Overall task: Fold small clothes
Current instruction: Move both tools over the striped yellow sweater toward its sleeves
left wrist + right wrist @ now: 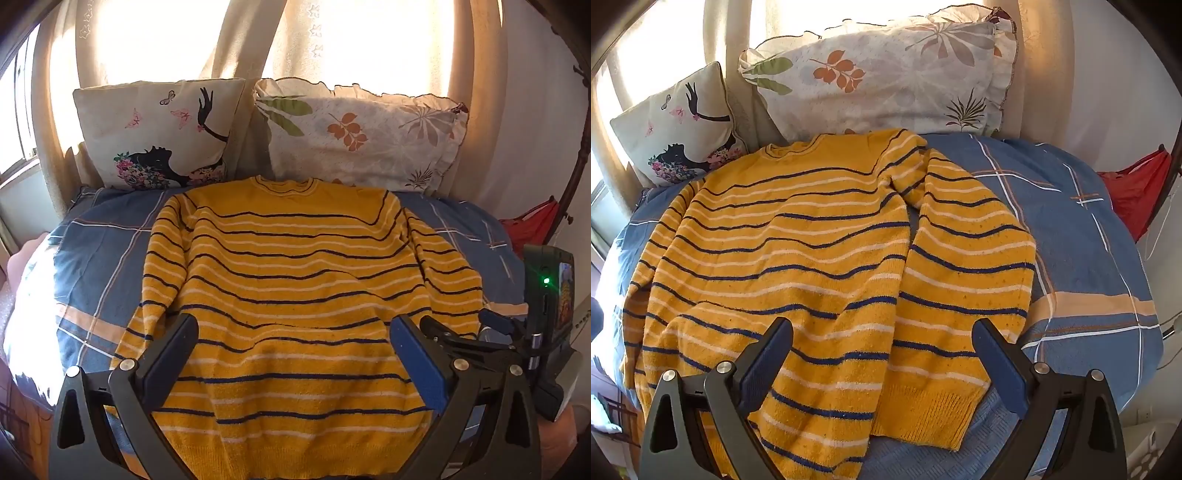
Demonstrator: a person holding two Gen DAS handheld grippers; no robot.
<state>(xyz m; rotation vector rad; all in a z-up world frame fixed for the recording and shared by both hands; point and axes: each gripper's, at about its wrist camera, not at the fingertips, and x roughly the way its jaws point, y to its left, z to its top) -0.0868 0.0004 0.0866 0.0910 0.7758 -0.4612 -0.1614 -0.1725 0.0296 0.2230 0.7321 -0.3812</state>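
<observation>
On the bed, as seen from its foot:

Sweater: yellow sweater (291, 295) with navy and white stripes, spread flat on its front or back (I cannot tell which), neck toward the pillows, both sleeves lying down beside the body. Its hem runs off the lower edge of the left wrist view; the right sleeve's ribbed cuff (923, 417) shows whole only in the right wrist view.

Bedding: blue plaid sheet (99, 251) under the sweater, its near edge cut off by the frame.

Pillows: butterfly cushion (155, 136) and leaf-print pillow (362, 136), propped against the curtain (240, 40), which is washed out by sunlight.

Left gripper (291, 354): fingers spread wide above the sweater's lower body, nothing between them; whether they touch the knit is hard to judge.

Right gripper (882, 358): fingers equally wide apart over the right sleeve and body, empty; also seen at the right edge of the left wrist view, partly cropped.

Red cloth (1137, 192): bunched at the bed's far right, partly hidden by a dark rail.
</observation>
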